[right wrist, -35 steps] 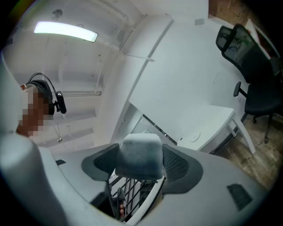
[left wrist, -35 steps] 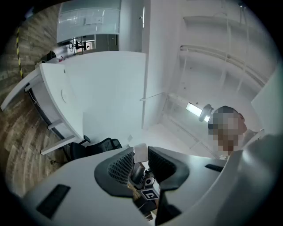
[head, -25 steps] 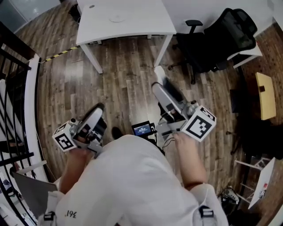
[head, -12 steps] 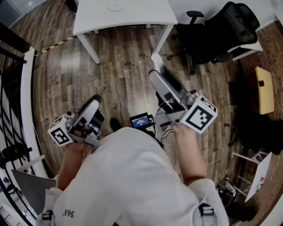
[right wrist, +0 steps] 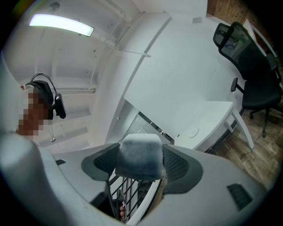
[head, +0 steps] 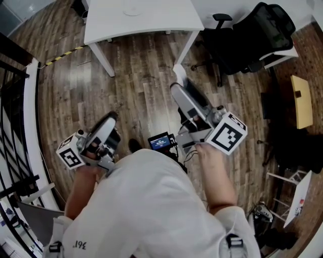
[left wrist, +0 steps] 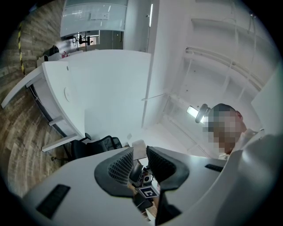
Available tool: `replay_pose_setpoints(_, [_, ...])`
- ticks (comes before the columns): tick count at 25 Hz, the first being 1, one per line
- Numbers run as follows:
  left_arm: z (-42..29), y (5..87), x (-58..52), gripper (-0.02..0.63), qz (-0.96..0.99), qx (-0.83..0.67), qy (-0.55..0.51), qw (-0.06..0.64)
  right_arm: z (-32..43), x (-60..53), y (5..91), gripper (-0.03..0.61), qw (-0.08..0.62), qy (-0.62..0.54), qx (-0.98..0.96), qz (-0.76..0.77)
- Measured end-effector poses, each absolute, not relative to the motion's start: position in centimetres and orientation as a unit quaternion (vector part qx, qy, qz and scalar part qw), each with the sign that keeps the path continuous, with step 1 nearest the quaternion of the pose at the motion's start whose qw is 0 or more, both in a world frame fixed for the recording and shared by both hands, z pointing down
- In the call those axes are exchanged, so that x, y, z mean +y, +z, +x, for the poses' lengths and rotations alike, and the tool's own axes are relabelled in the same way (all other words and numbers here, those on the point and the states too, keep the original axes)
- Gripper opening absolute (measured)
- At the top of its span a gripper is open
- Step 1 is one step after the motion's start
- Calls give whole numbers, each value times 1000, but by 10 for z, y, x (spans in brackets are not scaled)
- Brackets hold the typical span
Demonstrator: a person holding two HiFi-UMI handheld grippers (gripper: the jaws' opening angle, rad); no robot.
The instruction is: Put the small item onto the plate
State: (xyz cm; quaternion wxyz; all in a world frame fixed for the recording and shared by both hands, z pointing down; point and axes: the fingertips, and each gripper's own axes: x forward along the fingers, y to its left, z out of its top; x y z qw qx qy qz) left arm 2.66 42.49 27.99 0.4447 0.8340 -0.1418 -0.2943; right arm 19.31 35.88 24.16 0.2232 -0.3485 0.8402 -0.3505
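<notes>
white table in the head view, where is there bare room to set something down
The white table is mostly bare: free patches lie left, right and on the near side of the plate. It is crowded only off its right end, by the black chair.

- Classification: indoor office-type workspace.
- A white desk (head: pixel 136 20) on white legs stands at the far side of the room.
- A black office chair (head: pixel 252 40) with armrests and a wheeled star base sits just beside the desk's right end.
- The wood-plank floor (head: pixel 136 90) carries a strip of yellow-and-black hazard tape (head: pixel 63 56) near the desk's left leg.
- A black metal railing (head: pixel 9 50) with a white kerb runs along the left side.
- A small wooden-topped table (head: pixel 302 103) stands at the right edge.
- Walls and ceiling are white, with a ceiling strip light (right wrist: pixel 62 24); the left gripper view shows a glazed partition (left wrist: pixel 93 15) beyond the desk.
</notes>
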Motion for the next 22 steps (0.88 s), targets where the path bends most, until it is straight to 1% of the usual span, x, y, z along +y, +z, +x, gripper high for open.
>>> replay_pose_setpoints(14, [-31,279,391,104,841,-130,-283,442,138,325,242,314,228,-341,837,-362])
replay_pose_setpoints(22, [-39,286,357,104,841,-131,-278,446,133,293,250,314,208,-337,840,-371])
